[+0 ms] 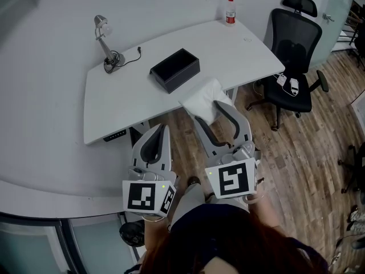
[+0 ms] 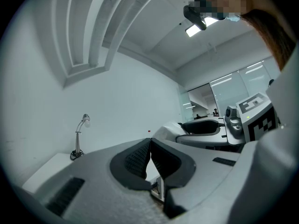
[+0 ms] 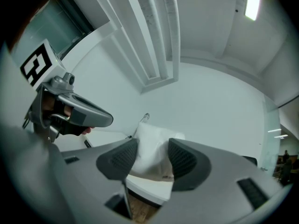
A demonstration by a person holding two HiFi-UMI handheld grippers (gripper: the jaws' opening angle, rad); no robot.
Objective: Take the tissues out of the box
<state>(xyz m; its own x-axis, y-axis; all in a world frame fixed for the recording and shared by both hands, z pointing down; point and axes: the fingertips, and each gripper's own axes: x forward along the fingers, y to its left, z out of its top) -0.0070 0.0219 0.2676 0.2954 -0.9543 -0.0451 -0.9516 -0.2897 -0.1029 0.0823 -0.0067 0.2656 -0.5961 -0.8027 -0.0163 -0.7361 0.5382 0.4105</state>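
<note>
A white pack of tissues (image 1: 202, 99) is pinched between the jaws of my right gripper (image 1: 209, 112), held in the air over the near edge of the white desk (image 1: 114, 104). In the right gripper view the tissues (image 3: 150, 136) fill the gap between the two ribbed pads, with the right gripper (image 3: 152, 154) shut on them. The black box (image 1: 175, 69) stands open on the desk, just beyond the tissues; its inside looks dark. My left gripper (image 1: 162, 129) hovers lower and to the left, jaws together with nothing between them, as the left gripper view (image 2: 149, 144) confirms.
A desk lamp (image 1: 106, 43) with its cable stands at the desk's back left. A bottle with a red label (image 1: 230, 10) sits at the far right corner. A black office chair (image 1: 292, 59) stands right of the desk on the wooden floor.
</note>
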